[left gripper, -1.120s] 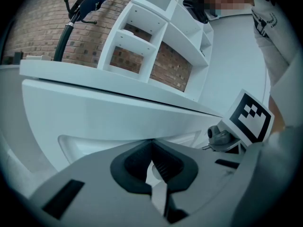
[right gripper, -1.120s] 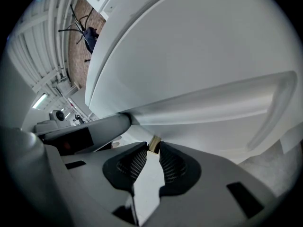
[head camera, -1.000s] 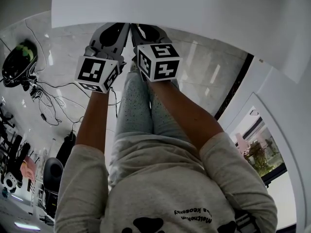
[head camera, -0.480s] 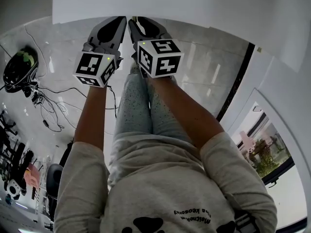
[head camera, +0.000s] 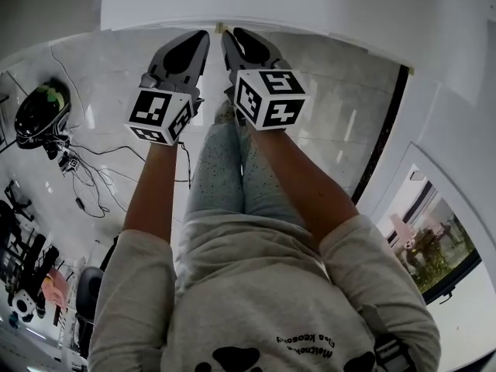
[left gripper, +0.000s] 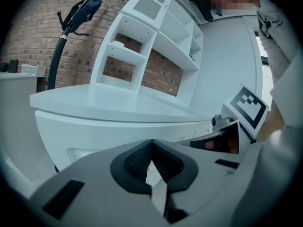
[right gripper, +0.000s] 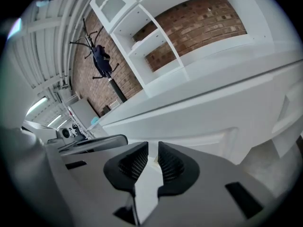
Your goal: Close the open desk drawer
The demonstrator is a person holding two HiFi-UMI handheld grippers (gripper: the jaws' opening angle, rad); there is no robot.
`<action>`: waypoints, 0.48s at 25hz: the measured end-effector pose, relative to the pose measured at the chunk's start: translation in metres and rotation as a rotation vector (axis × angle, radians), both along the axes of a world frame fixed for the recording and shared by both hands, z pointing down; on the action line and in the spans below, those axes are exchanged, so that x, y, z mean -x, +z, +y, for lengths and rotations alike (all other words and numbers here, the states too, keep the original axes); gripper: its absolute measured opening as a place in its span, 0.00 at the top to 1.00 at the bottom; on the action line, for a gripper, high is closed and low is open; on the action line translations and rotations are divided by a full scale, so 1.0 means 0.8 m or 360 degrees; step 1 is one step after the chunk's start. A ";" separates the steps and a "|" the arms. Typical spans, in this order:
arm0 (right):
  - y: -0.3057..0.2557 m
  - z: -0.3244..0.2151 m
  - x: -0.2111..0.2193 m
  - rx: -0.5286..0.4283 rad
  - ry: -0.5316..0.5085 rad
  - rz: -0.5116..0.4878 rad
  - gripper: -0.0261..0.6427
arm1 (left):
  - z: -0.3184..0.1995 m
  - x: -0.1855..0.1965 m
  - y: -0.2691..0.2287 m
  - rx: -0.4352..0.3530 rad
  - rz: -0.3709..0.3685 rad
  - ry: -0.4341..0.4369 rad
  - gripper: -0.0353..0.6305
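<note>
The white desk [head camera: 310, 2] fills the top of the head view. Its white drawer front [left gripper: 118, 131] faces me in the left gripper view, with a recessed grip at its lower left; it shows again as the drawer front [right gripper: 213, 126] in the right gripper view. My left gripper [head camera: 201, 37] and right gripper [head camera: 234, 37] point side by side at the desk's lower edge, tips close to it. Left gripper [left gripper: 151, 143] has its pads touching, nothing held. Right gripper [right gripper: 152, 148] has its pads a hair apart, also holding nothing.
A white shelf unit [left gripper: 156, 46] stands on the desk against a brick wall. A coat stand [right gripper: 102, 60] is off to the left. Cables [head camera: 77, 169] and a black-green object [head camera: 39, 111] lie on the tiled floor. The person's legs [head camera: 232, 169] are below the grippers.
Both grippers have moved forward toward the desk. The desk's white edge now sits higher in the head view, and more floor shows under it.
</note>
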State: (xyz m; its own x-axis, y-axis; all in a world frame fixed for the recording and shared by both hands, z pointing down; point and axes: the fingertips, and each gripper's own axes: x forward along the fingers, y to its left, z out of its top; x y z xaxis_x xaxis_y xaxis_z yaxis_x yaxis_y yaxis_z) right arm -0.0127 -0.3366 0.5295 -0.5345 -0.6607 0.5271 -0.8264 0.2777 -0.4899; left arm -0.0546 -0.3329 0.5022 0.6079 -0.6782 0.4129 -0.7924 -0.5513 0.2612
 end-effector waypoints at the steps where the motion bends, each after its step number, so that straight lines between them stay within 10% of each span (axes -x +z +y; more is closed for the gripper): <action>1: -0.010 0.001 -0.004 -0.0020 0.0019 0.0000 0.84 | 0.003 -0.001 -0.007 -0.0009 0.0001 0.0006 0.92; 12: -0.153 0.024 -0.050 -0.0275 0.0104 0.0092 0.92 | 0.041 -0.022 -0.129 -0.0109 0.0036 0.0059 0.92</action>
State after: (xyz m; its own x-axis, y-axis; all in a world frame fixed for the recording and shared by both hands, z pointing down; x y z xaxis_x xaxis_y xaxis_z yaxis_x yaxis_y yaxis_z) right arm 0.0271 -0.3174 0.4070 -0.4599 -0.7762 0.4314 -0.8706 0.2984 -0.3911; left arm -0.0373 -0.3001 0.3986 0.6416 -0.6813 0.3522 -0.7655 -0.5973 0.2390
